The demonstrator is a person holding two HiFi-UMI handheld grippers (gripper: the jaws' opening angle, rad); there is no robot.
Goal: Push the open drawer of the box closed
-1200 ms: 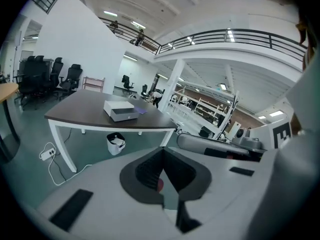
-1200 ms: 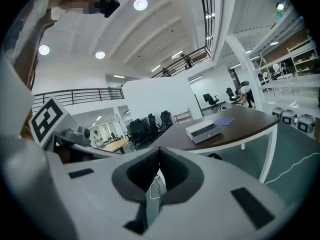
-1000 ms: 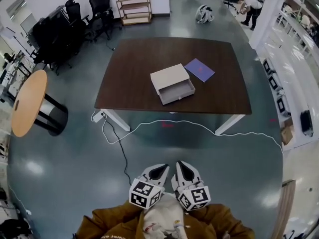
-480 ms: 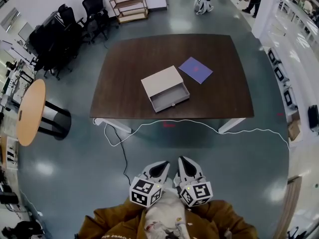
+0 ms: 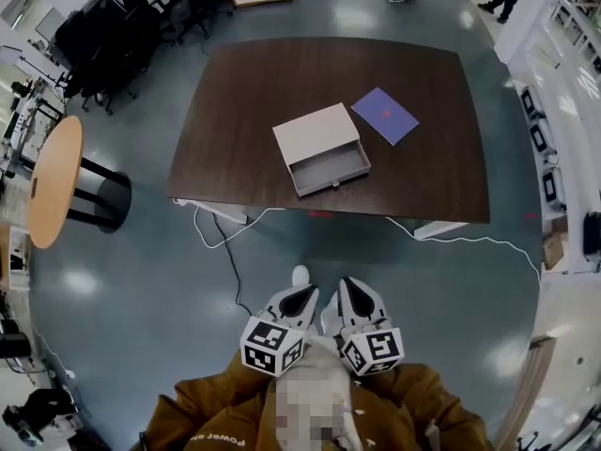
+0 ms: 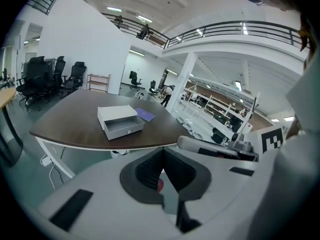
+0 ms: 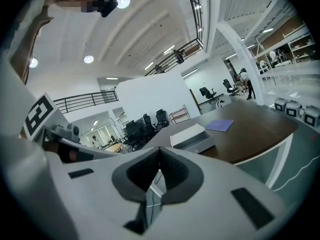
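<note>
A pale grey box (image 5: pixel 314 133) lies on the dark brown table (image 5: pixel 235 111), its drawer (image 5: pixel 331 168) pulled out toward the table's near edge. The left gripper view shows the same box (image 6: pixel 116 114) with its drawer (image 6: pixel 124 127); so does the right gripper view, box (image 7: pixel 188 133) and drawer (image 7: pixel 198 143). My left gripper (image 5: pixel 302 297) and right gripper (image 5: pixel 350 294) are side by side close to my body, well short of the table. Both are shut with nothing between their jaws.
A purple sheet (image 5: pixel 385 116) lies on the table right of the box. A white cable (image 5: pixel 441 240) and a black cable (image 5: pixel 223 261) trail on the floor under the near edge. A round wooden table (image 5: pixel 53 178) stands left; office chairs (image 5: pixel 113 17) far left.
The table and box have come nearer and lower in the head view as I walked toward them. Both grippers stay shut, held together in front of me.
</note>
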